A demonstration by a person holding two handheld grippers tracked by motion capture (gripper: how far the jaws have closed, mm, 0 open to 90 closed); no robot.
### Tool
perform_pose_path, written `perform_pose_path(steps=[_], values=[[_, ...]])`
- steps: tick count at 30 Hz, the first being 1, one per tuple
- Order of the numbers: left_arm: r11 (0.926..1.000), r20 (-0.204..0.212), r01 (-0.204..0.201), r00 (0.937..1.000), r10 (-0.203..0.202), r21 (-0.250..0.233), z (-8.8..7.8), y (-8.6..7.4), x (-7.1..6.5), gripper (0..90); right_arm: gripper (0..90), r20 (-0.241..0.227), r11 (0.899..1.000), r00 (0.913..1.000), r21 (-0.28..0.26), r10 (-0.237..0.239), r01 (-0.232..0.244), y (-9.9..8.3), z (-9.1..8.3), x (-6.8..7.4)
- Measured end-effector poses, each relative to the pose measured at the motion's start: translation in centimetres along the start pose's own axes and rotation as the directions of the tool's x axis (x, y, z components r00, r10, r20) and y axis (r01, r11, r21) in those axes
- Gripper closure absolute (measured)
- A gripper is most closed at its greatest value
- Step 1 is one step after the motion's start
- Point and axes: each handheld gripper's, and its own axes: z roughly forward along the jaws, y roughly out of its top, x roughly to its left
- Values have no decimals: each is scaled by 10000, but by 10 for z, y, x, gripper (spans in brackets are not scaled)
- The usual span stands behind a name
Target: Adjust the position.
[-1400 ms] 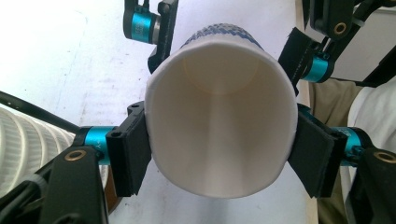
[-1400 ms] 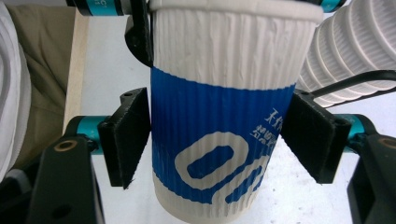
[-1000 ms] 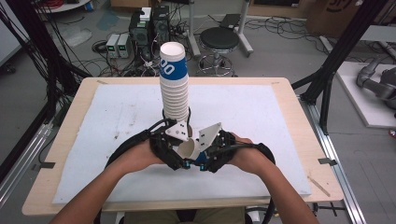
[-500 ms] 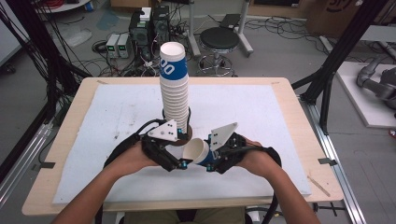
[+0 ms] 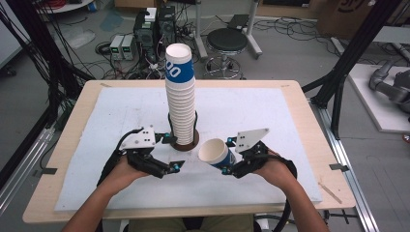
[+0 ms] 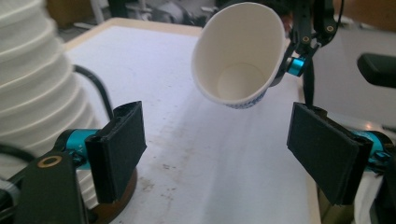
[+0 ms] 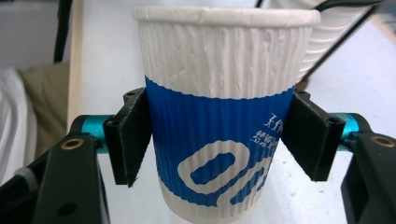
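A tall stack of white-and-blue ribbed paper cups stands on a brown round base at the middle of the white mat. My right gripper is shut on a single paper cup, held tilted above the mat to the right of the stack. In the right gripper view the pads press on the blue band of the cup. My left gripper stands open front-left of the stack. Its jaws have just been opening, and the gap holds nothing. Beyond it hangs the cup, mouth toward me.
The white mat covers most of the wooden table. A black cable loops beside the stack's base. A stool and electronics boxes stand on the floor behind the table. Black frame poles rise at the right.
Both grippers were close together at the cup in front of the stack. The left gripper has let go and moved left; the right has carried the cup to the right.
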Motion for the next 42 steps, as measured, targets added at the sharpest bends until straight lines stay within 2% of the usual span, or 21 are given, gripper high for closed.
perform_pose_path(steps=[2,5,11,17,22,26,30,34,37,42], values=[[9991,-393,189,9990,-203,-371,-6,-6,3,195,289,244,9989,9996,-453,167,-156,-5,-3,-1],[9943,-875,495,9945,-578,-945,-14,-16,8,193,289,611,9919,9965,-1172,565,-490,-14,-8,-2],[9818,-1573,908,9805,-1174,-1670,-26,-35,16,173,288,1063,9765,9873,-1927,1182,-961,-30,-13,-3],[9801,-2156,1078,9660,-1428,-1664,-32,-50,23,171,285,1358,9660,9785,-2281,1552,-1215,-43,-17,-5],[9749,-2655,971,9525,-1494,-2001,-39,-57,24,172,285,1705,9486,9652,-2810,1984,-1453,-55,-20,-5],[9737,-3063,813,9408,-1455,-2127,-43,-60,24,172,285,1947,9416,9555,-2975,2218,-1580,-59,-22,-7],[9717,-3299,707,9329,-1444,-2255,-48,-63,23,173,286,2224,9363,9468,-3148,2325,-1560,-62,-27,-8],[9713,-3526,622,9249,-1425,-2294,-52,-66,24,174,285,2500,9272,9345,-3385,2532,-1607,-64,-31,-8],[9699,-3566,541,9239,-1388,-2374,-54,-66,25,174,285,2693,9203,9249,-3553,2686,-1638,-65,-34,-8],[9606,-3608,714,9172,-1691,-2687,-59,-67,27,174,286,2889,9160,9145,-3640,2833,-1688,-66,-36,-10]])
